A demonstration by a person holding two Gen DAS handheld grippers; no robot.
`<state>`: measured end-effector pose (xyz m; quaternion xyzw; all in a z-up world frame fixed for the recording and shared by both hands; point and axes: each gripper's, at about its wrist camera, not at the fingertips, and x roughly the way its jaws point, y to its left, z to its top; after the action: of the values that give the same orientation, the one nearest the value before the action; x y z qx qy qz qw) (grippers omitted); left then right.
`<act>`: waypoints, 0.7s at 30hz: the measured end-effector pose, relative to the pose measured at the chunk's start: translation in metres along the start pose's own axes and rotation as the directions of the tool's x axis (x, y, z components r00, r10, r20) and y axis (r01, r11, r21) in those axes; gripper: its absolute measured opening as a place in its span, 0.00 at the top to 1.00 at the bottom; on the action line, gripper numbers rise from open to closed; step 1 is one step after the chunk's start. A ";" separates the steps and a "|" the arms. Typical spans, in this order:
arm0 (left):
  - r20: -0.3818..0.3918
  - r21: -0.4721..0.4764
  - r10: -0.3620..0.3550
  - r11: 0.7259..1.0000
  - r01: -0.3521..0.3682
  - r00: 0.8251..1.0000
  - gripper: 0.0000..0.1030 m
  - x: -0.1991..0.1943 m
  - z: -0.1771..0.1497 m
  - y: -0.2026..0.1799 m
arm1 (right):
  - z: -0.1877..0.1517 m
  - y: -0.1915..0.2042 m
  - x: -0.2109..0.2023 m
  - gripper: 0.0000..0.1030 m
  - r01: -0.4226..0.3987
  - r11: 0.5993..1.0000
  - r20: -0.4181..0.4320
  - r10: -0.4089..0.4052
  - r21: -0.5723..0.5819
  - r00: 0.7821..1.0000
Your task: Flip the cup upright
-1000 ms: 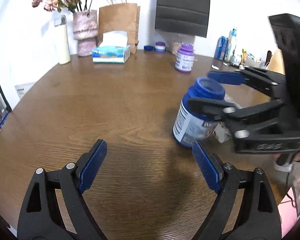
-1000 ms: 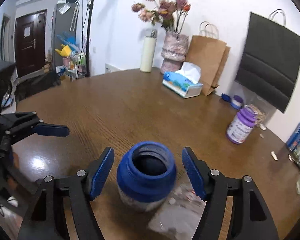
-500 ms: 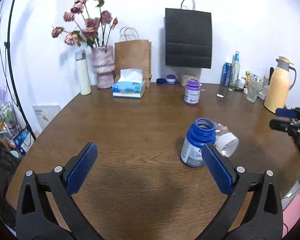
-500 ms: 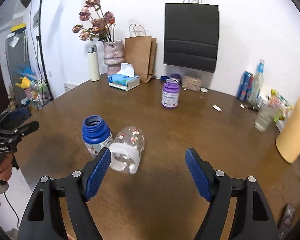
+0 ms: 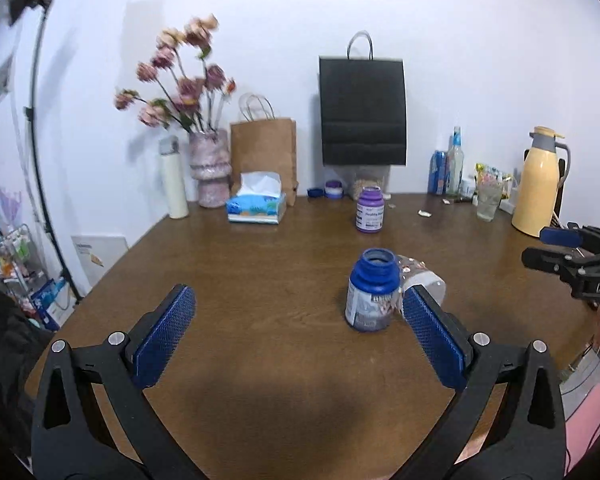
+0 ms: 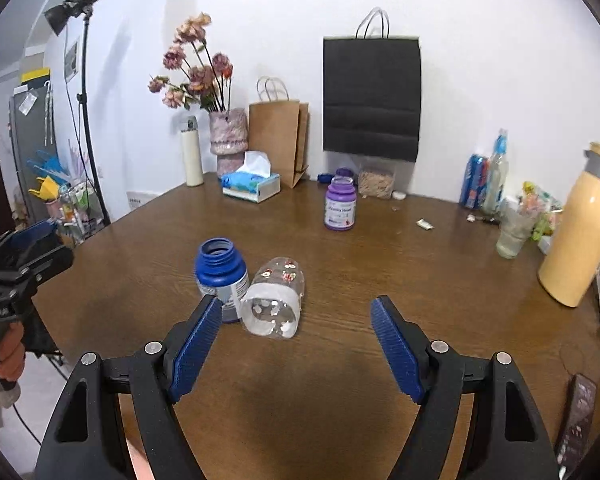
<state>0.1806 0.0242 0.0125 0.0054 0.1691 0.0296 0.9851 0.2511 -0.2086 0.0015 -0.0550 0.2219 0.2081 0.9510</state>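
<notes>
The cup [image 6: 274, 300] lies on its side on the table [image 6: 380, 264], open mouth toward the right camera, touching an upright blue jar [image 6: 221, 274]. The right gripper [image 6: 296, 344] is held level above the near table edge, jaws spread and empty, the cup just ahead. The left gripper [image 5: 298, 338] is likewise level, spread wide and empty, short of the jar.

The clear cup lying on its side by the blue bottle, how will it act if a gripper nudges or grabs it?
The cup lies on its round side on the table, so a nudge would probably roll it. It looks like thin, empty clear plastic: likely light, and may flex under a hard squeeze. The blue bottle beside it could block rolling that way.
</notes>
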 end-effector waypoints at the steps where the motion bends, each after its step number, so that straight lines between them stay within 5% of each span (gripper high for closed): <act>1: 0.017 -0.003 0.002 1.000 -0.002 1.000 0.00 -0.011 -0.007 0.000 | -0.005 0.004 -0.008 0.21 0.000 1.000 0.019 0.000 -0.008 1.000; 7: 0.077 -0.049 0.072 0.996 -0.068 0.994 0.00 -0.087 -0.059 0.006 | -0.050 0.035 -0.061 0.21 -0.041 0.999 0.060 0.042 -0.022 0.997; 12: 0.101 -0.020 0.099 0.995 -0.097 0.990 0.00 -0.151 -0.094 0.012 | -0.095 0.063 -0.107 0.21 0.015 1.000 0.078 -0.016 0.017 0.997; 15: 0.069 -0.075 0.116 0.991 -0.111 0.991 0.00 -0.166 -0.104 0.016 | -0.128 0.079 -0.141 0.21 0.042 0.997 0.140 -0.052 0.068 0.989; 21: 0.094 -0.065 0.093 0.994 -0.087 0.991 0.00 -0.167 -0.098 0.013 | -0.127 0.095 -0.148 0.20 0.001 1.000 0.156 -0.003 0.009 0.988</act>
<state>-0.0096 0.0270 -0.0238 -0.0155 0.1199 0.0787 0.9895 0.0397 -0.2022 -0.0478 -0.0345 0.1476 0.2099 0.9659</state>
